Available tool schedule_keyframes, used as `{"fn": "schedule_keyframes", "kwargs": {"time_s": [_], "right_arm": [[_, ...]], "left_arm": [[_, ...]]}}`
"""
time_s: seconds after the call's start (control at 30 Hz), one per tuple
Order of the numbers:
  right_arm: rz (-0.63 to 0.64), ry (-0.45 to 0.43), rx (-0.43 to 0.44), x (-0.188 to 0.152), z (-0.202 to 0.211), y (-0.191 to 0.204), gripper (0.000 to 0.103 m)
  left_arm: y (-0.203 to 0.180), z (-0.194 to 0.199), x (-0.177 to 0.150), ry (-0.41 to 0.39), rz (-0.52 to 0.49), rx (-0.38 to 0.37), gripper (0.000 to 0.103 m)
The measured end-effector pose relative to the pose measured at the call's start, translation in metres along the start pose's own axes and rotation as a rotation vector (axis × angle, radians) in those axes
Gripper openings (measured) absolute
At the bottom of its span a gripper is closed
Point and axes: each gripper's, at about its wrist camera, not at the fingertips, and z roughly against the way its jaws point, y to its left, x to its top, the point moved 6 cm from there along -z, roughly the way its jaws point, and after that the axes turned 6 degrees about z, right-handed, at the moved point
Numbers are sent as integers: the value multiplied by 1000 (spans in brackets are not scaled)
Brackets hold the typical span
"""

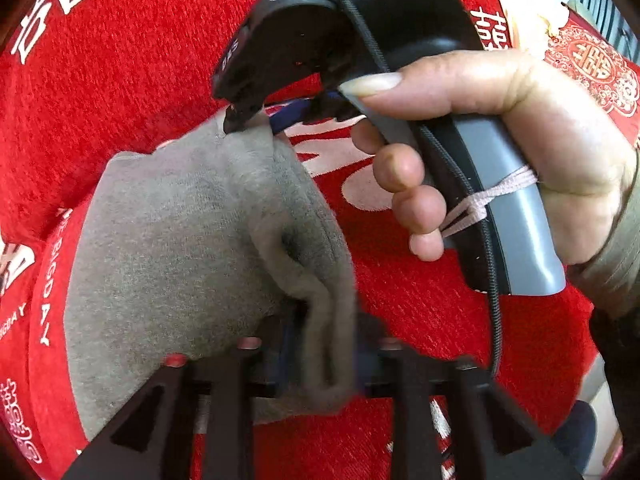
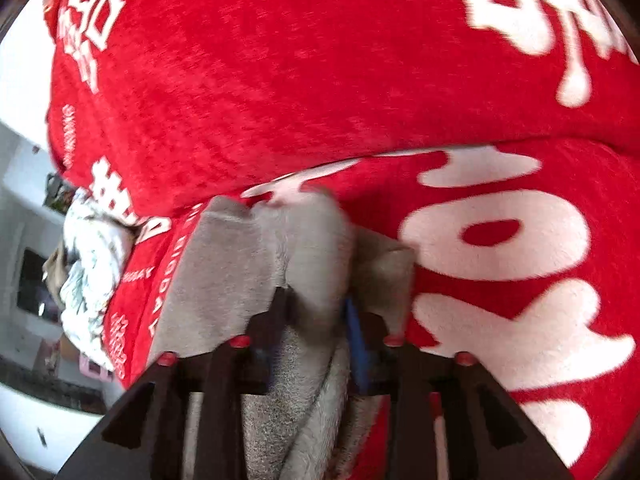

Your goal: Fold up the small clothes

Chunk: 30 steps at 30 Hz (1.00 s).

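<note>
A small grey fleece garment [image 1: 180, 240] lies on a red blanket with white lettering [image 1: 120, 80]. My left gripper [image 1: 324, 344] is shut on a bunched edge of the grey garment at the bottom of the left wrist view. My right gripper [image 1: 252, 120], held by a hand [image 1: 500, 128], pinches the garment's far corner in that view. In the right wrist view, my right gripper [image 2: 320, 320] is shut on a fold of the same grey garment [image 2: 224, 264], which drapes between the fingers.
The red blanket [image 2: 280, 80] covers the whole work surface and rises in a fold behind the garment. A white patterned cloth [image 2: 92, 264] lies at the blanket's left edge. A white cloth [image 1: 528, 12] lies at the far right in the left wrist view.
</note>
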Motion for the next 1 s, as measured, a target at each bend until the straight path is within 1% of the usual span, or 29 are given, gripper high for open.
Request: {"fn": "schedule_keyframes", "kwargs": {"time_s": [0.03,0.07,0.1,0.13,0.17,0.27,0.3,0.33,0.4,0.43,0.47,0.5,0.57,0.6,0.63,0.67,0.7,0.73,0.77,0.8,0.87,0.93,0.97,1.0], "right_arm": [[-7,-3,-4,-1,4,-2,61],[-3,-15,-9,-2,12,-1,70],[5,-34,-18,-3,19,1,70],[17,-58,-24,-5,29,5,70],[27,-76,-17,-6,38,10,70],[69,-115,57,-15,58,36,70],[87,-120,95,-18,62,48,70],[96,-118,132,-20,63,57,70],[100,-96,214,-26,58,74,71],[102,-78,239,-30,52,81,71],[104,-53,245,-34,43,84,71],[102,-34,228,-37,38,82,71],[93,-3,142,-42,25,68,71],[84,-2,91,-44,20,58,70],[68,-9,80,-46,19,49,69],[39,-27,107,-47,20,42,69],[23,-42,125,-47,22,39,69],[20,-51,122,-49,24,37,69],[30,-53,100,-49,24,37,69],[44,-52,65,-51,24,37,69],[56,-51,12,-52,27,42,69],[64,-76,-107,-53,39,44,70],[84,-99,-139,-55,48,50,70],[105,-118,-123,-60,58,58,70]], "left_arm": [[3,4,1,-4,16,-17,66],[9,12,2,-27,35,-18,74],[15,19,2,-45,45,-21,85],[20,28,1,-64,55,-39,87],[26,38,-1,-78,68,-76,87],[46,60,-4,-102,107,-174,87],[54,65,-3,-114,120,-189,87],[64,70,-2,-127,140,-195,87],[83,73,1,-141,199,-176,87],[99,70,3,-133,244,-146,87],[112,64,6,-122,276,-120,87],[125,57,6,-107,307,-86,87],[143,39,6,-66,337,-22,87],[152,27,4,-39,351,9,87],[154,25,3,-23,357,23,87],[158,15,-1,0,363,24,87],[160,4,-4,30,375,-4,87],[166,-2,-3,40,383,-21,89],[167,-6,-4,45,392,-35,92],[169,-8,-5,45,397,-30,95],[172,-3,-5,37,401,-40,95],[176,11,-6,-1,408,-28,95],[179,14,-2,-23,411,-15,95],[182,17,-1,-37,414,-2,95]]}}
